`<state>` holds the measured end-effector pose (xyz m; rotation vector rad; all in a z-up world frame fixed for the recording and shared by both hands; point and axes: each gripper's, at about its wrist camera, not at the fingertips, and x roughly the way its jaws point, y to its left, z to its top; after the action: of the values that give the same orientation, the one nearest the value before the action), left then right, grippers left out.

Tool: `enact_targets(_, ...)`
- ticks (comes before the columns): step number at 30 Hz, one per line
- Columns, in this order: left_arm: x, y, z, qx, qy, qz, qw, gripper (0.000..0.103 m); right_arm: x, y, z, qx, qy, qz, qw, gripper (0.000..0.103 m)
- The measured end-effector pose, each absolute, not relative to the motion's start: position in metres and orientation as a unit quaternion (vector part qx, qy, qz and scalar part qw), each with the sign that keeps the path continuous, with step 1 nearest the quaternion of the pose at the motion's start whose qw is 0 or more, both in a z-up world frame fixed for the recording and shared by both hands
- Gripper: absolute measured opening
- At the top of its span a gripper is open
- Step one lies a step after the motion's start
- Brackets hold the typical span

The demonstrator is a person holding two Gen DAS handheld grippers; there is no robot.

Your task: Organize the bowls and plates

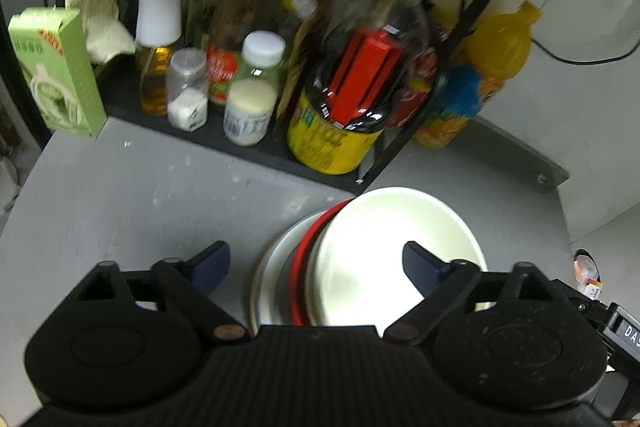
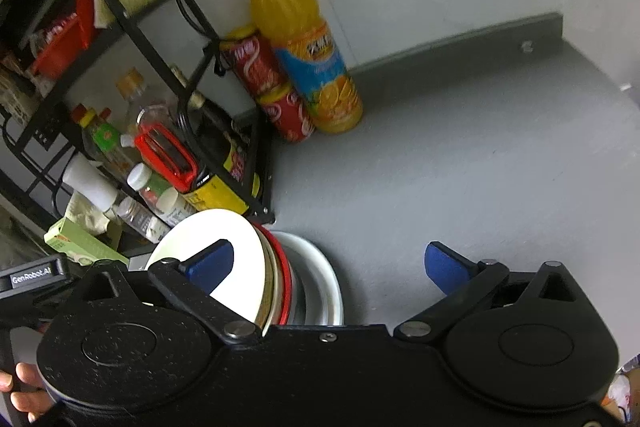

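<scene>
A stack of dishes is seen at lower centre of both views, resting on the grey tabletop (image 1: 120,195): a white bowl (image 1: 396,251) on top, a red-rimmed dish (image 1: 308,259) beneath it, and a wider white plate (image 1: 272,267) at the bottom. The upper pieces appear offset toward one side, not centred on the plate.

The left tool (image 1: 316,263) is held spread wide above the stack and nothing is gripped; whether its right pad touches the bowl cannot be told. The right tool (image 2: 328,263) is likewise spread wide and empty, its left pad over the bowl, its right pad over bare tabletop.

Risks are judged as follows. The offset stack may slide or tip if it is nudged from one side. The black rack (image 1: 280,151) stands just beside the stack, so a push toward the upper frame may knock the yellow-labelled bottle (image 1: 332,135). A grip on the glossy bowl rim alone may slip.
</scene>
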<state>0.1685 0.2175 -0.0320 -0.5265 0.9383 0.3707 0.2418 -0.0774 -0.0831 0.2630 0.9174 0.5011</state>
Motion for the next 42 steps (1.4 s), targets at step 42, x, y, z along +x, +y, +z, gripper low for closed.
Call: enact_targets(42,-0.075,0.080,0.060,-0.110,0.366,0.077,0.921,0.102,-0.018,-0.200,0.016,0.062,0.299,0.131,0.943,0.103)
